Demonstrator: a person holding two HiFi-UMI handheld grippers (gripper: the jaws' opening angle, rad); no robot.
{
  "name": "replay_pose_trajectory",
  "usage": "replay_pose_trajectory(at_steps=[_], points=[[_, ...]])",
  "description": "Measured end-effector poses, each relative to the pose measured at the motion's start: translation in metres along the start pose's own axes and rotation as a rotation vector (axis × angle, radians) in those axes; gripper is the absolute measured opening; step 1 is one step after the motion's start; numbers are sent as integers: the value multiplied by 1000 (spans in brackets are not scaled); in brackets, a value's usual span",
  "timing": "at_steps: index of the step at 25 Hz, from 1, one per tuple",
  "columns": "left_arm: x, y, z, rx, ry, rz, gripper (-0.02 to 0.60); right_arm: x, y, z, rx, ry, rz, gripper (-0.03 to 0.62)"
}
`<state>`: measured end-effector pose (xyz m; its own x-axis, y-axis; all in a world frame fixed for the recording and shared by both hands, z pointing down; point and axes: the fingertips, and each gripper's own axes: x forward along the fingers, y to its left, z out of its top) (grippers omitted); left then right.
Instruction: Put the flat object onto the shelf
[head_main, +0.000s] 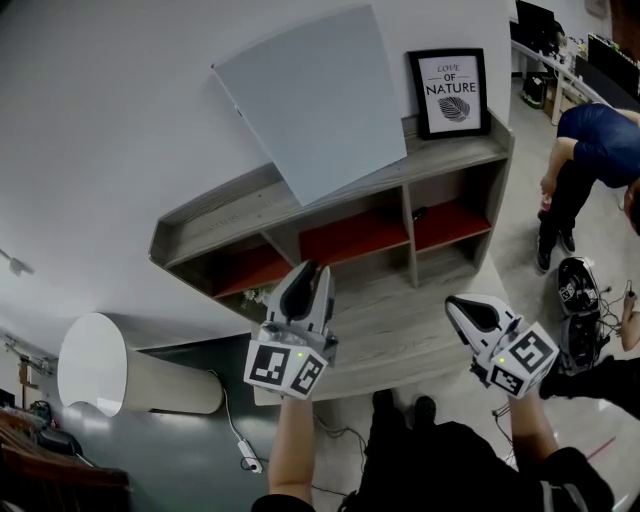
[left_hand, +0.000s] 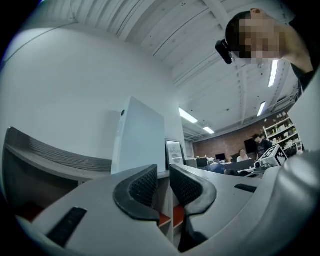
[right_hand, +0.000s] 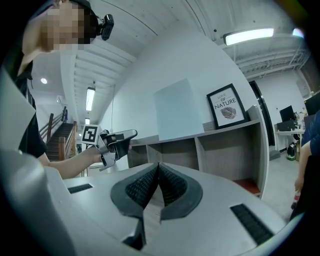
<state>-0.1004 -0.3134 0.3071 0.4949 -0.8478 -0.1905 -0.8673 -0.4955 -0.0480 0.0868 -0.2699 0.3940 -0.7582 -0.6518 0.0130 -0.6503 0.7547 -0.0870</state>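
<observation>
Board (head_main: 310, 100), flat and pale, stands on its lower edge on the top of the shelf (head_main: 230, 215), leaning back against the wall (head_main: 120, 120), just left of a framed picture (head_main: 450, 92) that also stands on the top. Neither gripper touches it, so the placing looks complete. The left gripper (head_main: 311, 270) hangs near, in front of the shelf's open compartments, its fingers drawn close with a narrow gap and nothing between them. The right gripper (head_main: 458, 306) sits further right and well apart from the board, fingers pressed together and empty. Risk noted: the board rests on one edge only; if its foot slips forward on the smooth top, it could slide off the front. A stray knock from the left gripper could start this, or tip the board sideways into the picture.
</observation>
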Motion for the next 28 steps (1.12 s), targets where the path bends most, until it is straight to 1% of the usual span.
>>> replay_pose_trajectory(at_steps=[8, 12, 17, 23, 28], points=[[-10, -22, -18, -8, 35, 1, 35, -9, 7, -6, 10, 1, 12, 11], [-18, -30, -24, -4, 57, -5, 26, -10, 10, -7, 20, -2, 15, 11], [-30, -38, -24, 2, 71, -15, 14, -13, 21, -6, 21, -7, 15, 11], [-49, -52, -26, -17, 70, -40, 14, -25, 30, -7, 19, -12, -25, 11], [-92, -65, -30, -65, 77, -50, 14, -41, 57, -11, 22, -6, -59, 11]])
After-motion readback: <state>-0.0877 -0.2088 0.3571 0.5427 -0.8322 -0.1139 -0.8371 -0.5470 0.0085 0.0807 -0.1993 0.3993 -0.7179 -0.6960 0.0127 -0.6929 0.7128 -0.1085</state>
